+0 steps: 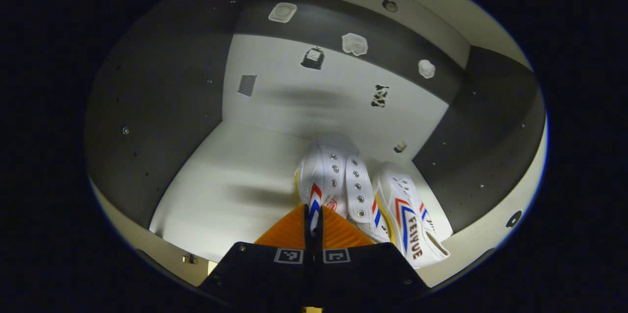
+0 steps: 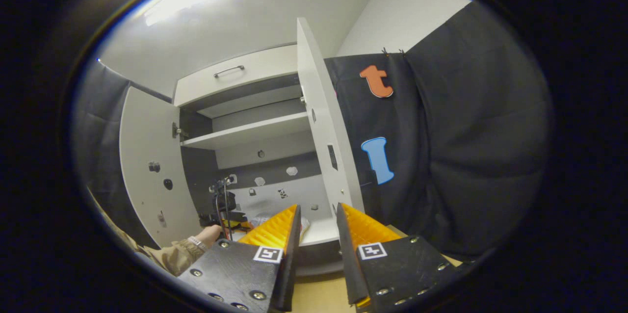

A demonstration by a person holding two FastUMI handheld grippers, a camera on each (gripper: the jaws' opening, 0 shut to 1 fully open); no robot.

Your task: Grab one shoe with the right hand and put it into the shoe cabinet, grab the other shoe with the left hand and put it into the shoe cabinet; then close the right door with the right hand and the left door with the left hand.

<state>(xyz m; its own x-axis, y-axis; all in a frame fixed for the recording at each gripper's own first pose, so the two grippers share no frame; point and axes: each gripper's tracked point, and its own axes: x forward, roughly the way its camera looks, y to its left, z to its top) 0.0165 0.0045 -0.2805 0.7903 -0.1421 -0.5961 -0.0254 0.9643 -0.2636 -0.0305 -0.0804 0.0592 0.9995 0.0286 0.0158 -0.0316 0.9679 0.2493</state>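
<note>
In the left gripper view we look down into the shoe cabinet [image 1: 255, 195], onto its white floor panel. Our left gripper [image 1: 313, 224] has its orange fingers [image 1: 287, 232] pressed together on the side edge of a white shoe [image 1: 326, 175] with red and blue stripes, which rests on that floor. A second white shoe [image 1: 407, 215] lies just beside it on the right, touching it — both sit toward the cabinet's right wall. Small stickers [image 1: 354, 43] dot the back panel, and the dark side walls close in on either side.

In the right gripper view our right gripper [image 2: 316, 227] hangs in front of the cabinet with its fingers parted and nothing between them. The right door [image 2: 324, 126] stands open just beyond the fingertips, the left door [image 2: 147, 166] is swung wide, and a white shelf [image 2: 245, 131] crosses the upper part. Low on the left, a sleeved hand [image 2: 208, 234] reaches in with the other gripper — the shoes there are mostly hidden behind our fingers
</note>
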